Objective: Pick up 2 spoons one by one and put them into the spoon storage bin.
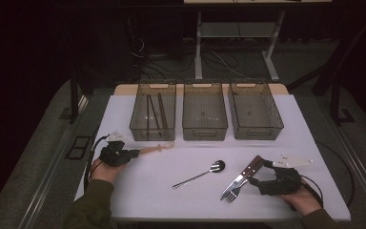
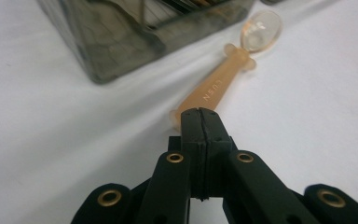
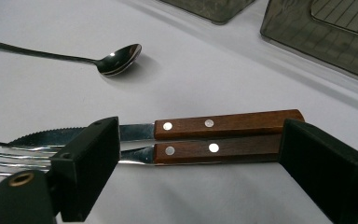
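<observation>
Desk (image 1: 138, 191), white-topped, carried three smoked translucent plastic bins (image 1: 205, 117) in a row at its far side; the left bin (image 1: 153, 117) held dark chopsticks (image 1: 155, 112). Left claw (image 2: 200, 122) was shut on the end of a pale orange plastic spoon's (image 2: 228, 72) handle, the spoon lying on the desk just in front of the left bin. Right claw (image 3: 200, 154) stood wide, its jaws straddling a wooden-handled knife (image 3: 228, 123) and wooden-handled fork (image 3: 214, 149) lying side by side, not gripped. A steel spoon (image 3: 116, 58) lay apart, mid-desk. Judgement: the grip sat at the handle's extreme tip, so the lift should be slow and level to prevent the spoon pivoting or slipping.
</observation>
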Demonstrator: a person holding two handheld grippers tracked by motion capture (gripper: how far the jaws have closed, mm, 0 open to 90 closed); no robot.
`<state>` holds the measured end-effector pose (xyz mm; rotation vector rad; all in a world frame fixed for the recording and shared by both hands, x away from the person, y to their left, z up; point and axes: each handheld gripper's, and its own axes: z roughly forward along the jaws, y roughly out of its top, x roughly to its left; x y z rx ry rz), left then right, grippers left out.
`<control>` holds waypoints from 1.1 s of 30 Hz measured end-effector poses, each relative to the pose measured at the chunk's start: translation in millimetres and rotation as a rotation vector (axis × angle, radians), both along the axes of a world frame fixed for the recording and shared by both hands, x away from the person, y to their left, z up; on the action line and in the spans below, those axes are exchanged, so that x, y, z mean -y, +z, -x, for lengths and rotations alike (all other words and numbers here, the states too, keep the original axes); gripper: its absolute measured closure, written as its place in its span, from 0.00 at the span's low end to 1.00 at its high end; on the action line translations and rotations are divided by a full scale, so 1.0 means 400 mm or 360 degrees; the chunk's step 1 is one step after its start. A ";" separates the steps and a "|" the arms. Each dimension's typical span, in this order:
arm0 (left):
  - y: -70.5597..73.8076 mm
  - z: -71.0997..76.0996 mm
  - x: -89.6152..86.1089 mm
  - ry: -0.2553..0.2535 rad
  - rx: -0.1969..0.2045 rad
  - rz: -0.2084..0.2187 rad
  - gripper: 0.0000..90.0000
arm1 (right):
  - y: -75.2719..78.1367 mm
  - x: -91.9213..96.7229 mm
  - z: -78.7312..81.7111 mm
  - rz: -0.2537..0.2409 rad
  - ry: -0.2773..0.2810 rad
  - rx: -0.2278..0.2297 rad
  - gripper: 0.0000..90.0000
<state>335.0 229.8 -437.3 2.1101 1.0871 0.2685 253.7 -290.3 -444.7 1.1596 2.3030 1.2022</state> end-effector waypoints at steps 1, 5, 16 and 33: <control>-0.002 0.004 0.002 -0.0005 0.0004 -0.0010 0.99 | 0.000 0.000 0.000 -0.0001 0.0001 0.0000 0.14; -0.004 0.001 0.001 -0.0012 0.0018 -0.0012 0.95 | 0.000 -0.001 0.000 0.0004 0.0003 0.0000 0.14; 0.007 -0.037 0.019 -0.0100 0.0163 -0.0027 0.61 | -0.001 -0.003 -0.001 0.0009 0.0010 0.0004 0.14; -0.028 -0.056 0.040 -0.0324 0.0132 -0.0107 0.70 | -0.002 -0.006 -0.002 0.0011 0.0019 0.0002 0.14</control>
